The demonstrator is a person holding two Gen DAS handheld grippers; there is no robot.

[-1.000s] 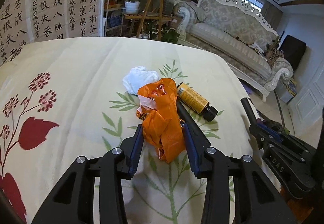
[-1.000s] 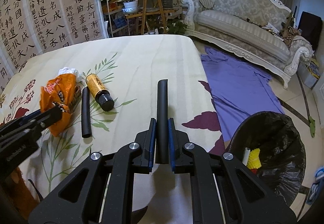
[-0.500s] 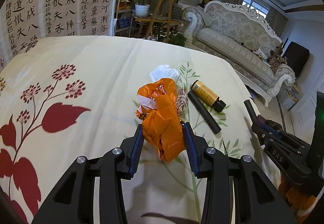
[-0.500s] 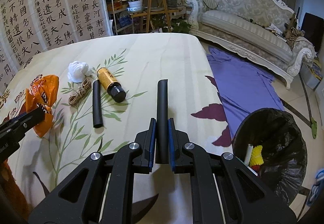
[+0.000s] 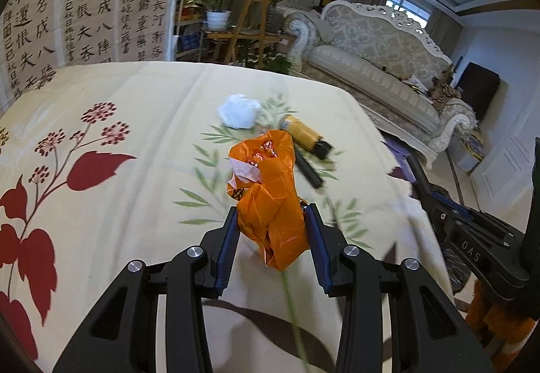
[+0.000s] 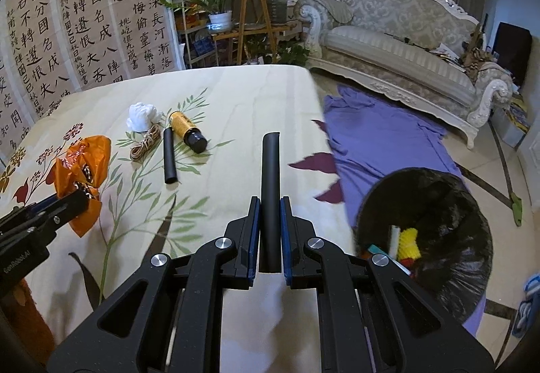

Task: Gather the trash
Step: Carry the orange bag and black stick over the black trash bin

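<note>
The orange plastic bag (image 5: 270,201), crumpled, is clamped between the jaws of the left gripper (image 5: 271,231), which are closed partway against its sides; the bag stands clear above the desk (image 5: 135,110), which is covered by a cream floral cloth. The right gripper (image 6: 270,228) has its jaws closed tight on a black tube (image 6: 270,191), which points forward out past the fingertips. Left on the cloth, well ahead of both grippers, lie a white crumpled tissue (image 6: 143,116), a coil of brown string (image 6: 145,145) just beside it, a second black tube (image 6: 169,155) and a yellow bottle with a black cap (image 6: 188,132), the last two lying side by side. To the right of the desk, on the floor, a bin lined with a black bag (image 6: 435,204) holds yellow and white items. A purple cloth (image 6: 374,130) is spread on the floor beyond the bin, in front of a pale ornate sofa (image 6: 405,46).
</note>
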